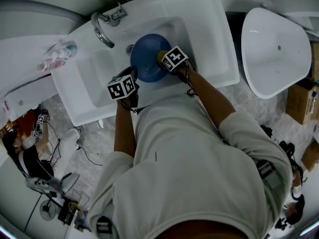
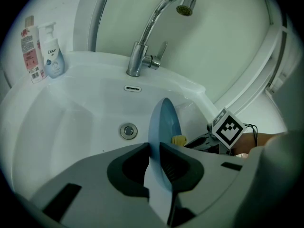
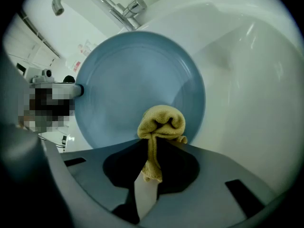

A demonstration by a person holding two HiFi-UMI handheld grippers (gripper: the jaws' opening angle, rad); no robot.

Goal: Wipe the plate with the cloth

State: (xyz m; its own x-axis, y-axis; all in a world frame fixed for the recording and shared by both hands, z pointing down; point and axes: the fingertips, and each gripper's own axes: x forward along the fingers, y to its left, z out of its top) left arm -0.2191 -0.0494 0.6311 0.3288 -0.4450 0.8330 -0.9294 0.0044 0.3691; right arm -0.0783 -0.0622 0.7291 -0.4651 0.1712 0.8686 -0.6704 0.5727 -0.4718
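L tongs (image 2: 155,150) tight on plate (image 2: 165,122) rim; R tongs (image 3: 153,145) tight on cloth (image 3: 161,120), at plate face.

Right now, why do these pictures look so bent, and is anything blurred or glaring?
Head view: wide lens bows the sink edges, light even and soft. Left gripper view: black rounded corners, bright glints on the faucet, plate sharp. Right gripper view: same dark ring, a mosaic patch at left added afterwards, cloth crisp, soft sheen on the plate.
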